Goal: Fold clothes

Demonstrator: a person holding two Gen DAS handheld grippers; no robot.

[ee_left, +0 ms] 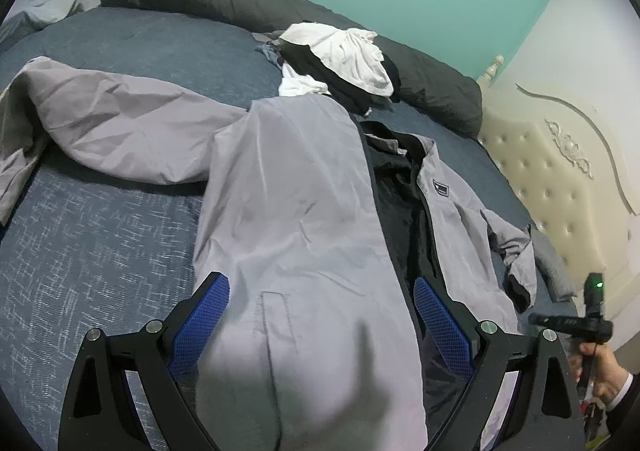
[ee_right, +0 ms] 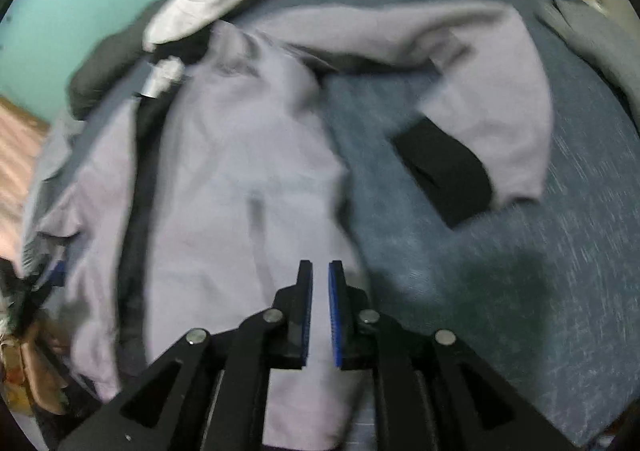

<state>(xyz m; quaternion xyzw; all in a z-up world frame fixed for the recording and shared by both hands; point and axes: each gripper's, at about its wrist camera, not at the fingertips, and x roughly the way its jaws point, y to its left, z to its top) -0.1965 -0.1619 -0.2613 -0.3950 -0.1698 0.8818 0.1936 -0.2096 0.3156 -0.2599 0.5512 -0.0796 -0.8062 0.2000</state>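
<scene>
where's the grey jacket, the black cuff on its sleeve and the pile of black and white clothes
grey jacket (ee_left: 292, 211): left wrist view, on the front panel above the pocket
black cuff (ee_right: 448, 177): right wrist view, on the middle of the dark band at the sleeve's end
pile of black and white clothes (ee_left: 352, 59): left wrist view, on the white garment on top

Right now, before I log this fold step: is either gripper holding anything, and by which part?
The left gripper is open over the grey jacket, holding nothing. The right gripper is nearly closed above the jacket's hem; whether it pinches fabric cannot be told.
</scene>
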